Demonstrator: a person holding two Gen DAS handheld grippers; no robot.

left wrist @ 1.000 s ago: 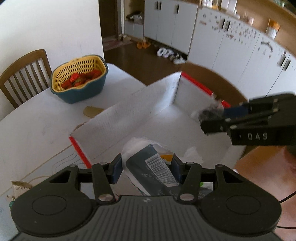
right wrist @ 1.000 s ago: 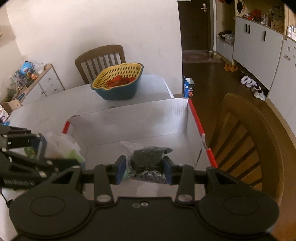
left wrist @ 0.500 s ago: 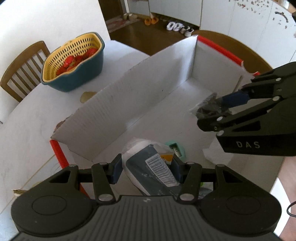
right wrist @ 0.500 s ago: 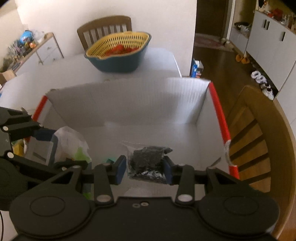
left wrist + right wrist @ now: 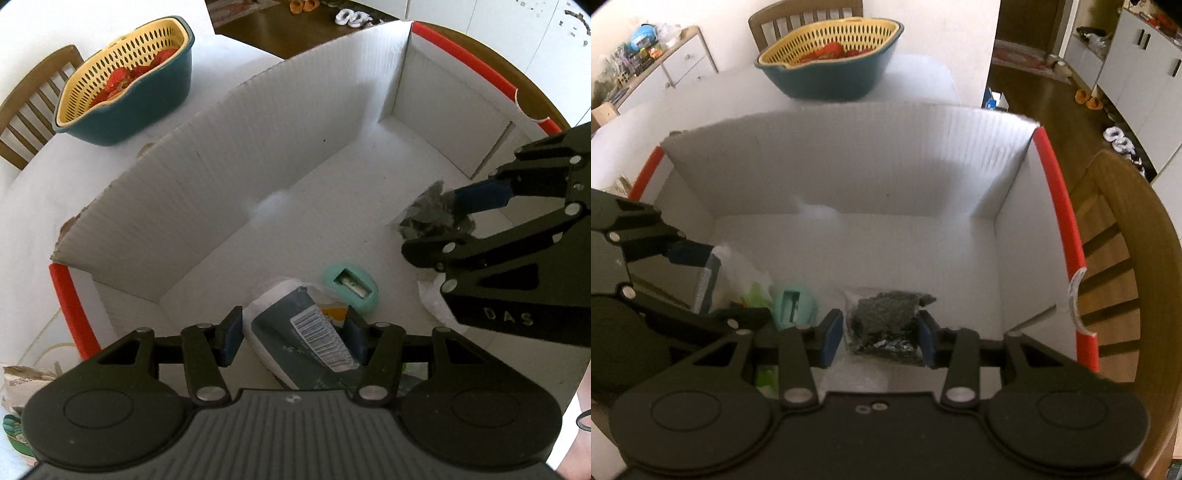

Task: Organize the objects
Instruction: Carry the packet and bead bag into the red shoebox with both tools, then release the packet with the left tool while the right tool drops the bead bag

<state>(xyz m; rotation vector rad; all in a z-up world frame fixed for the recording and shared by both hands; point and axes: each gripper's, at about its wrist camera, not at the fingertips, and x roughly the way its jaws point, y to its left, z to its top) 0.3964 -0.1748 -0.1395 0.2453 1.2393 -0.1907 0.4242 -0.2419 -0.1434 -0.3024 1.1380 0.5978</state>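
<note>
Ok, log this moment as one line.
left gripper: shut on packet | right gripper: shut on dark bag | both over box

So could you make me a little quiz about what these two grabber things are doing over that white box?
1. True or false: the left gripper holds a dark grey packet with a white barcode label.
2. What does the right gripper grip?
A. the mint-green oval pencil sharpener
B. a clear bag of dark grey crumpled material
C. the teal bowl with a yellow perforated strainer
3. Where does the sharpener lie?

Key:
1. True.
2. B.
3. On the floor of the white corrugated box with red edges, between the two held things.
</note>
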